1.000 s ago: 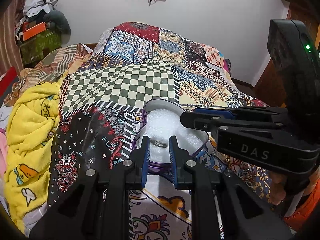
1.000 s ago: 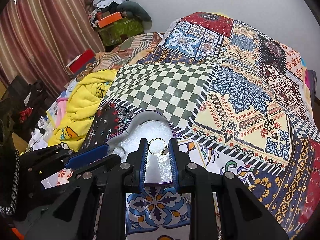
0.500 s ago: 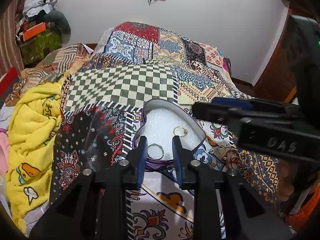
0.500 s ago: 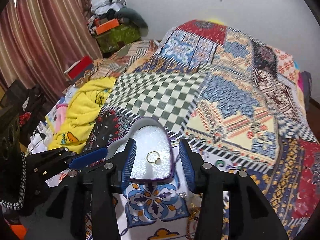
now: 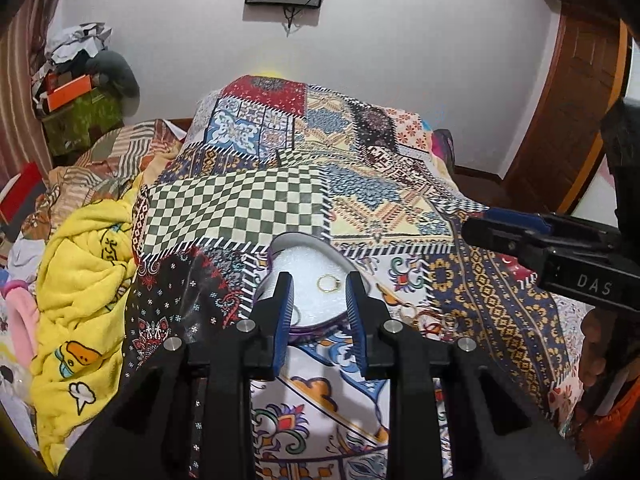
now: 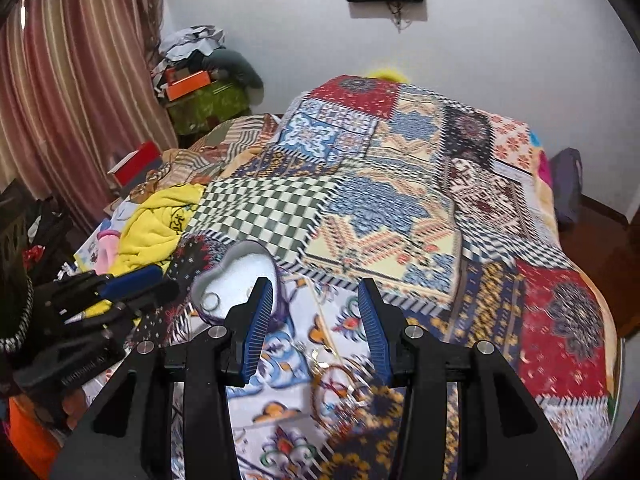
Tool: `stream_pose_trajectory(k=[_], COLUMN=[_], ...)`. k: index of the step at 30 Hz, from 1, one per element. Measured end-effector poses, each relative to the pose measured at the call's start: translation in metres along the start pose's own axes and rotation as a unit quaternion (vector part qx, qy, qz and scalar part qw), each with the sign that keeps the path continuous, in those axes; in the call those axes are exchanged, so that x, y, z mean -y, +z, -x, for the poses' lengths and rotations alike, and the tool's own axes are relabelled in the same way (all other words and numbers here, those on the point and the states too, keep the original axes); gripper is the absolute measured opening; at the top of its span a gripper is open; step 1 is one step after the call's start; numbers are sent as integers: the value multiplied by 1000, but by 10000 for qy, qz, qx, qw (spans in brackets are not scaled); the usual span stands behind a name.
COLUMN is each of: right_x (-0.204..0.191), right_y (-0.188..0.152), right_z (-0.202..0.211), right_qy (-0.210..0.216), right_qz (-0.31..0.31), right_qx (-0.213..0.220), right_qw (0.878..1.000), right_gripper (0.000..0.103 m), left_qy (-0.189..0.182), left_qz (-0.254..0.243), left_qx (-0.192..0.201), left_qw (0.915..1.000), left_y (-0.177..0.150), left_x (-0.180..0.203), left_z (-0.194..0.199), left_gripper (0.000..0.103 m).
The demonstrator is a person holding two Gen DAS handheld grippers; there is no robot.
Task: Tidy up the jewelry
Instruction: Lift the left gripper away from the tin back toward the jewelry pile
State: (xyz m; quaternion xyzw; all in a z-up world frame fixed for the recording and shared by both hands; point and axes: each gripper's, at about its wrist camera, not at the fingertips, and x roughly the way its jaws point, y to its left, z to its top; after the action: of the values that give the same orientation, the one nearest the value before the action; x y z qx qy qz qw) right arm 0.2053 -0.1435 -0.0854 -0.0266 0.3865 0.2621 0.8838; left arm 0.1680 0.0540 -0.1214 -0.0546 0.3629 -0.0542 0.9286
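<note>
A heart-shaped purple box (image 5: 280,246) with a white foam lining lies on the patchwork bedspread; it also shows in the right wrist view (image 6: 236,258). A gold ring (image 5: 328,283) lies on the foam, and a silver ring (image 6: 211,301) lies nearer the box's front rim. My left gripper (image 5: 320,304) is open and empty, just short of the box. My right gripper (image 6: 316,312) is wide open and empty, above loose jewelry (image 6: 334,380) on the bedspread to the right of the box. That jewelry shows in the left wrist view (image 5: 424,318).
A yellow cartoon blanket (image 5: 76,280) is bunched at the bed's left edge. A red box (image 6: 134,164) and cluttered boxes (image 6: 200,92) sit at the far left by the curtain. A wooden door (image 5: 576,112) is at the right.
My right gripper let go of the gold ring onto the foam, opened wide and swung back to the right over the loose jewelry. My left gripper opened and drew back from the box.
</note>
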Motion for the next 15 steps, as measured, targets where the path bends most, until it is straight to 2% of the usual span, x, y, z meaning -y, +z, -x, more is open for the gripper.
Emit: stream_pose_trajectory(k=[7, 15], right_x=[19, 42], right_y=[-20, -49], right_z=[17, 25], right_qy=[-129, -332], right_qz=[-186, -385], right_qx=[-89, -316], right_qw=[9997, 9982], right_gripper=[41, 41], left_qy=[-89, -271], left_qz=[-181, -213], left_qx=[-61, -422], left_qw=[9998, 9985], left_y=[-5, -23], left_x=[23, 45], left_z=[6, -4], left_gripper=[26, 26])
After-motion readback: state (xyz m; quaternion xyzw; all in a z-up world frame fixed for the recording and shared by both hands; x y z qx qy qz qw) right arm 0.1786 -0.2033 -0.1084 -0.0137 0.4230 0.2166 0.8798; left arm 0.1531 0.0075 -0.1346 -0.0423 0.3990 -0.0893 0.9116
